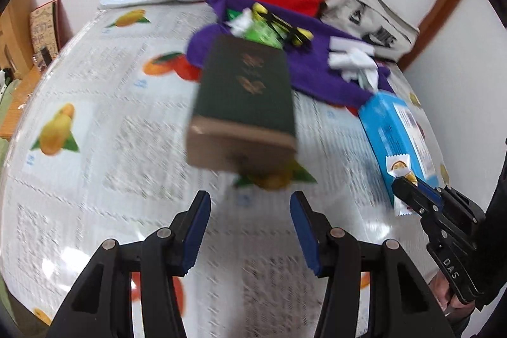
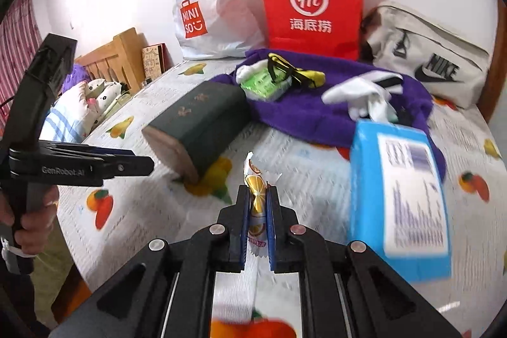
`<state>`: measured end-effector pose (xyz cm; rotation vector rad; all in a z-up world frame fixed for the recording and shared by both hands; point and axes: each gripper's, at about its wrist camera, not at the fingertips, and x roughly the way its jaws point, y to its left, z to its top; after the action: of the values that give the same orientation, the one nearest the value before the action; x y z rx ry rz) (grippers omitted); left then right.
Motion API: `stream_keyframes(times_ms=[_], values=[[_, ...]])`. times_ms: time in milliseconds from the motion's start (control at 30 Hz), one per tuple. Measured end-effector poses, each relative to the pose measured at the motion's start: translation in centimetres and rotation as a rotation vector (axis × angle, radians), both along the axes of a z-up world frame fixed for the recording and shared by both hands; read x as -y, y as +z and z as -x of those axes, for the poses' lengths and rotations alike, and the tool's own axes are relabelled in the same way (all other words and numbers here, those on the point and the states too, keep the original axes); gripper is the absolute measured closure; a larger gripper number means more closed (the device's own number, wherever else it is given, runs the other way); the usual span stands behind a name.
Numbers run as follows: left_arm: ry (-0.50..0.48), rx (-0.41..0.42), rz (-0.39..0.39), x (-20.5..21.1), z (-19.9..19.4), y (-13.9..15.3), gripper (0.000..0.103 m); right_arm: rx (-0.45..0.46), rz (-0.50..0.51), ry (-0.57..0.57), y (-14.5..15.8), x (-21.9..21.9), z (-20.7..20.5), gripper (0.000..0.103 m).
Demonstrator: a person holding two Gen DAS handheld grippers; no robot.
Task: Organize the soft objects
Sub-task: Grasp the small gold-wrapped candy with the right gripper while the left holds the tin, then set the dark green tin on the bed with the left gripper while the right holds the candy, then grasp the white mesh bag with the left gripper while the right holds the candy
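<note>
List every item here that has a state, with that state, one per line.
left gripper: open, empty
right gripper: shut on snack packet
snack packet: sealed, pinched upright
dark green box: closed, lying flat
blue box: closed, lying flat
red paper bag: standing upright
white Miniso bag: crumpled, upright
purple cloth: spread, rumpled
white socks: loose, unfolded

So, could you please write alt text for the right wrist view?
The right gripper is shut on a snack packet above a fruit-print bedsheet. Behind lie a dark green box, a blue box and a purple blanket.
</note>
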<state>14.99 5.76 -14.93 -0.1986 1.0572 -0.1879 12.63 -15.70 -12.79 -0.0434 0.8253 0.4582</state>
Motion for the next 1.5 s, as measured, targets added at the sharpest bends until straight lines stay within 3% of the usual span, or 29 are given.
stream_keyframes(times_ms=[333, 467, 633, 733, 833, 1033, 1167, 1267, 1400, 1500], values=[[-0.079, -0.04, 0.003, 4.3, 1.6, -2.1, 0.053, -0.014, 0.028, -0.036, -1.8, 5.0, 5.9, 0.093], [-0.088, -0.064, 0.018, 4.9, 1.4, -2.5, 0.053, -0.03, 0.061, -0.103, -3.5, 7.2, 5.4, 0.093], [-0.1, -0.079, 0.024, 5.5, 1.5, -2.7, 0.052, -0.033, -0.005, -0.122, -4.6, 8.5, 3.4, 0.093], [-0.118, -0.079, 0.023, 6.1, 1.7, -2.7, 0.043, -0.026, -0.011, -0.106, -5.0, 8.0, 2.9, 0.093], [-0.121, -0.076, 0.024, 6.4, 1.8, -2.7, 0.041, -0.026, -0.023, -0.085, -5.1, 7.6, 2.6, 0.093], [-0.136, -0.066, -0.024, 8.3, 1.5, -3.0, 0.028, -0.025, -0.031, -0.071, -4.9, 8.0, 4.0, 0.093], [-0.162, -0.038, -0.107, 10.7, 1.4, -3.4, 0.012, -0.023, -0.03, -0.094, -4.8, 9.2, 5.0, 0.093], [-0.165, -0.021, -0.192, 12.2, 1.4, -3.9, 0.009, -0.031, -0.039, -0.127, -4.8, 10.4, 5.5, 0.093], [-0.121, 0.032, -0.247, 12.6, 1.5, -4.1, 0.015, -0.039, -0.04, -0.155, -4.8, 11.5, 5.9, 0.093], [-0.115, 0.084, -0.263, 12.5, 1.7, -3.8, 0.041, -0.046, -0.038, -0.165, -5.0, 11.8, 6.1, 0.093]])
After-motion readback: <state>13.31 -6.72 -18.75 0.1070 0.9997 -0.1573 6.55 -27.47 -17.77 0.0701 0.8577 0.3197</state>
